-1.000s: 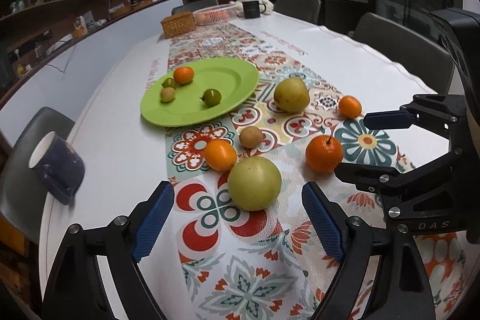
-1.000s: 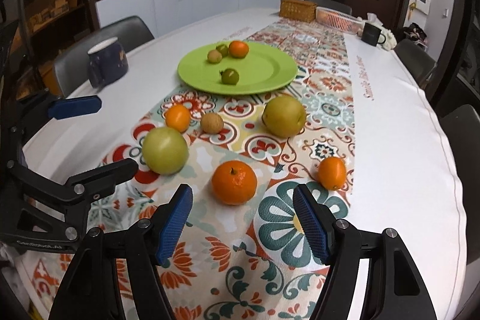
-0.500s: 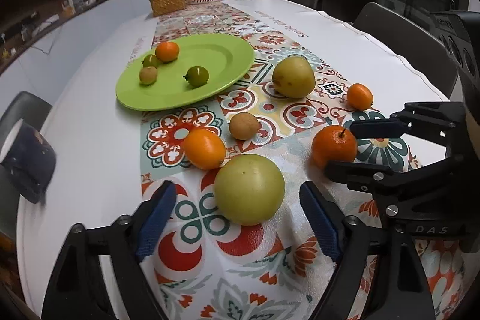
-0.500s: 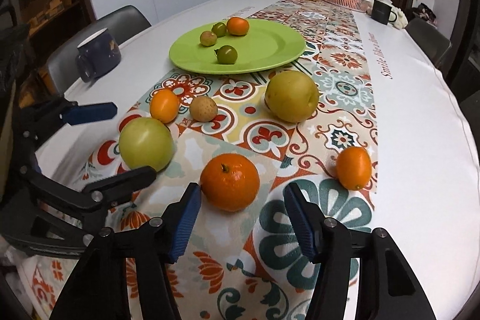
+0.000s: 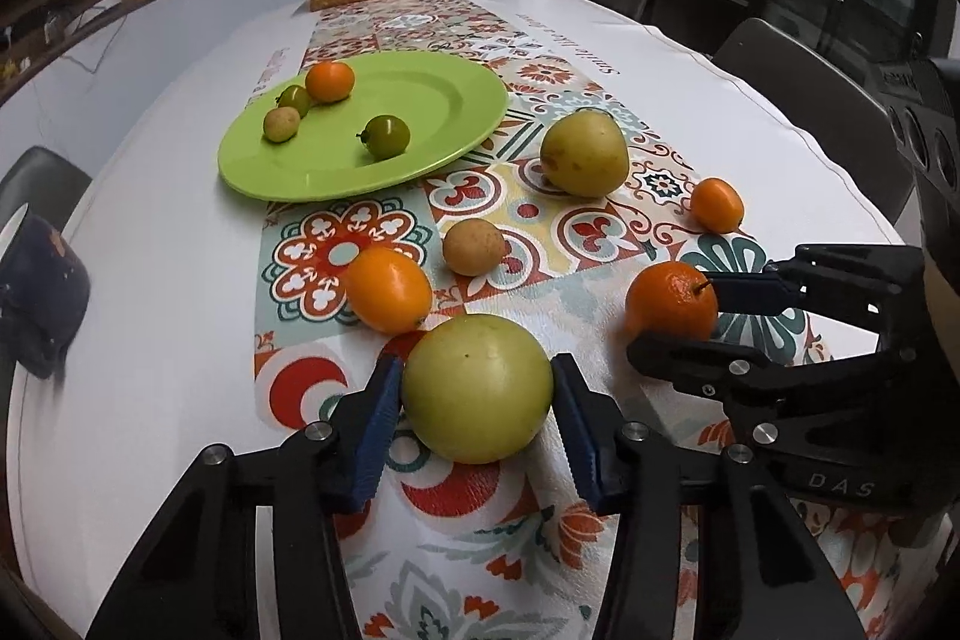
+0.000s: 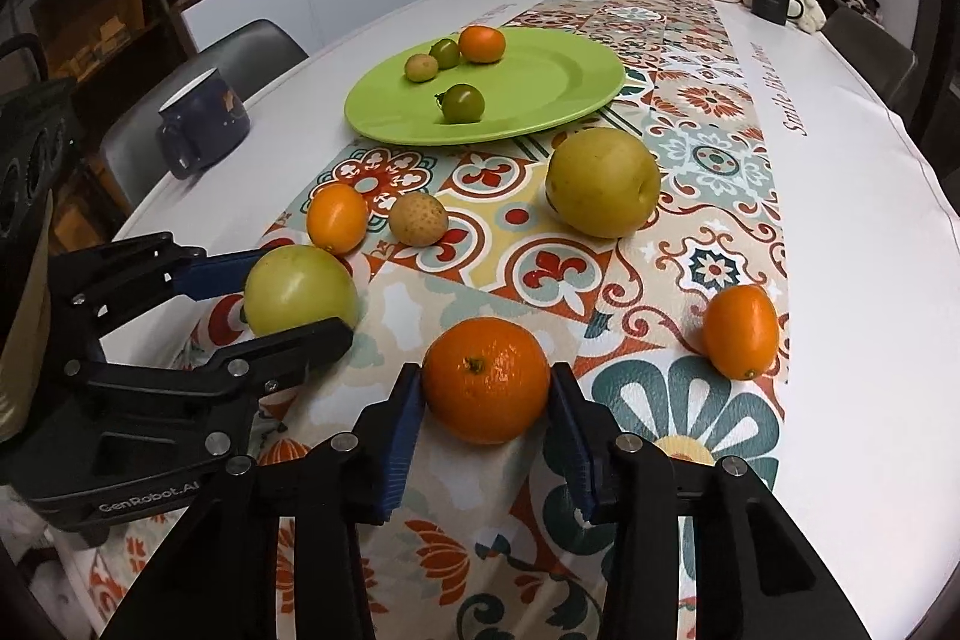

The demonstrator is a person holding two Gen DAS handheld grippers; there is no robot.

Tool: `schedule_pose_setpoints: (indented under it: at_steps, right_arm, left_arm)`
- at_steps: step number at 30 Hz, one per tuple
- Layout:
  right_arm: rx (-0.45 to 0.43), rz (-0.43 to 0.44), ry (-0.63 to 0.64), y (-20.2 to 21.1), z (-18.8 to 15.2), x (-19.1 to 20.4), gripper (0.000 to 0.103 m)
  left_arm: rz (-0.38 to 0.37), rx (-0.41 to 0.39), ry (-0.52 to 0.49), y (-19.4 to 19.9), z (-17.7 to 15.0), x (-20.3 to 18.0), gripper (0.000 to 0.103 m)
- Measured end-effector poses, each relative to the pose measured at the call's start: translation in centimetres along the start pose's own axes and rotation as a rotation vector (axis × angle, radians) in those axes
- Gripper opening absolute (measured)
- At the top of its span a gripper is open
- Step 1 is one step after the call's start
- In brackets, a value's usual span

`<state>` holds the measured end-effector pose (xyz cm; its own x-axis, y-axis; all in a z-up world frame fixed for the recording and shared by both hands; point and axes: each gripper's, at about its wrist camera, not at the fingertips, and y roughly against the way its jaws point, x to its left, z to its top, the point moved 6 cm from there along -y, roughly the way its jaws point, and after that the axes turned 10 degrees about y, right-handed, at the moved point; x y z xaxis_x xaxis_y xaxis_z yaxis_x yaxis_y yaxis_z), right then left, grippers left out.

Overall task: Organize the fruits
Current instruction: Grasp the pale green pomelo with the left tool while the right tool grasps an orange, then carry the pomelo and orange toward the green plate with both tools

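Green apple (image 5: pixel 477 388): it sits on the patterned runner (image 5: pixel 606 232) nearest to me, and I see it between the blue pads (image 5: pixel 378 430) of my left gripper (image 5: pixel 477 418).
Left gripper: its jaws are closing on the green apple; both pads look to be touching its sides, and the fruit rests on the cloth.
Orange (image 6: pixel 486 379): stem up, on the runner just right of the green apple, between the pads of my right gripper (image 6: pixel 486 418).
Right gripper: its jaws are closing too, with the pads against the orange on either side.
Plate (image 5: pixel 456 112): light green, farther up the table, partly on the runner, well apart from both grippers.
On the plate: I count one small orange fruit (image 5: pixel 329 81), two small green ones and a pale one.
Loose fruit: a yellow pear (image 5: pixel 583 153) near the plate's edge, a small brown fruit (image 5: pixel 474 247), an orange kumquat (image 5: pixel 389 289) just beside the green apple, and another kumquat (image 6: pixel 741 331) to the right of the orange.
Mug (image 6: pixel 201 121): dark blue, on the white table (image 5: pixel 168 280) left of the runner.
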<state>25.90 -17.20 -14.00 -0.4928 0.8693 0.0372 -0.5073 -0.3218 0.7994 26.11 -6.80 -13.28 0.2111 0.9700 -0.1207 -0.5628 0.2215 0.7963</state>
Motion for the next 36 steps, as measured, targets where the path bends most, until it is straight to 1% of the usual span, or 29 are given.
schedule_pose_setpoints:
  at_steps: [8, 17, 23, 28, 36]
  right_arm:
    - [-0.026, -0.016, -0.016, 1.5, -0.1, 0.1, 0.042]
    - [-0.094, -0.034, -0.011, 4.5, 0.9, 0.7, 0.042]
    - [-0.144, -0.044, -0.004, 6.4, 2.2, 1.0, 0.042]
    - [-0.188, -0.049, -0.009, 7.6, 3.9, 0.7, 0.042]
    - [-0.257, -0.077, -0.001, 8.9, 7.9, 0.0, 0.042]
  left_arm:
    - [0.010, -0.016, 0.027, 2.0, -0.7, -0.3, 0.049]
    - [0.033, -0.059, 0.059, 4.9, -0.2, -0.3, 0.049]
    - [0.052, -0.101, 0.065, 6.9, 1.1, -0.1, 0.049]
    - [0.063, -0.146, 0.062, 8.4, 2.8, 0.2, 0.049]
    - [0.093, -0.216, 0.047, 9.7, 6.5, 1.3, 0.049]
